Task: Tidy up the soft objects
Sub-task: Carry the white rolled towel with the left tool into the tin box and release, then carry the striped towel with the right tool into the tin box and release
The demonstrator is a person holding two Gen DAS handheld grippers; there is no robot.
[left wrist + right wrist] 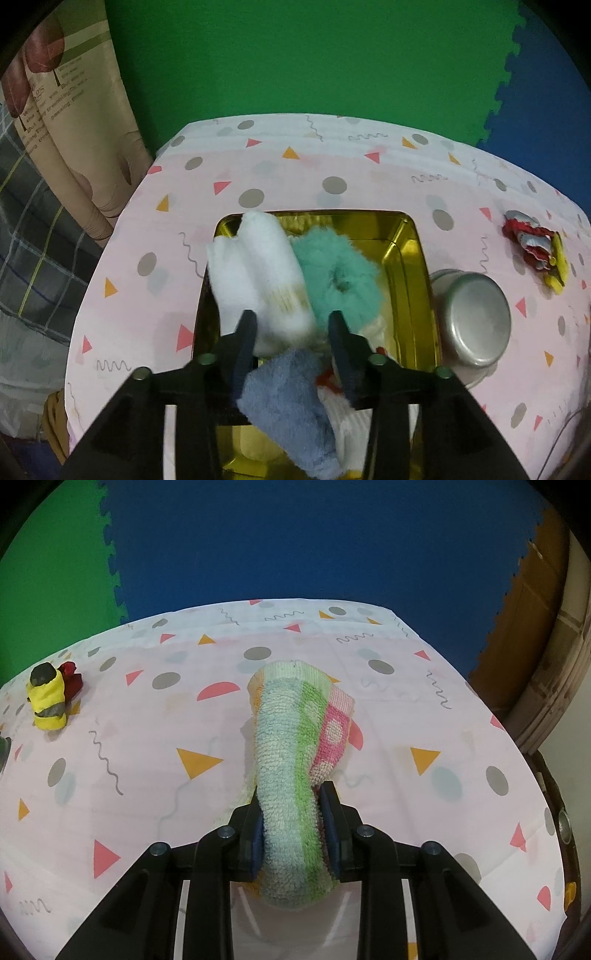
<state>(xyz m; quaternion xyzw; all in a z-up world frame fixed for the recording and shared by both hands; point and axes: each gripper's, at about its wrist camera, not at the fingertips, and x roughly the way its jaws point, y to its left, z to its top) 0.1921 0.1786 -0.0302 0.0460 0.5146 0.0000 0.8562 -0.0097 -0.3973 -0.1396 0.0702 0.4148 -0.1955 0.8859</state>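
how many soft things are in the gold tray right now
3 clear ones: a white towel at the tray's left, a teal scrunchie beside it, a blue cloth nearest the camera. Others may hide underneath.

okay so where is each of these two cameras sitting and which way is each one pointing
Left wrist: on the left tongs, looking forward and down into the gold tray of soft items; its open black fingers show.
Right wrist: on the right tongs, facing across the table; fingers clamp the striped towel.
Shared: the patterned tablecloth, the green and blue mats.

Soft cloths in gold tray; striped towel.
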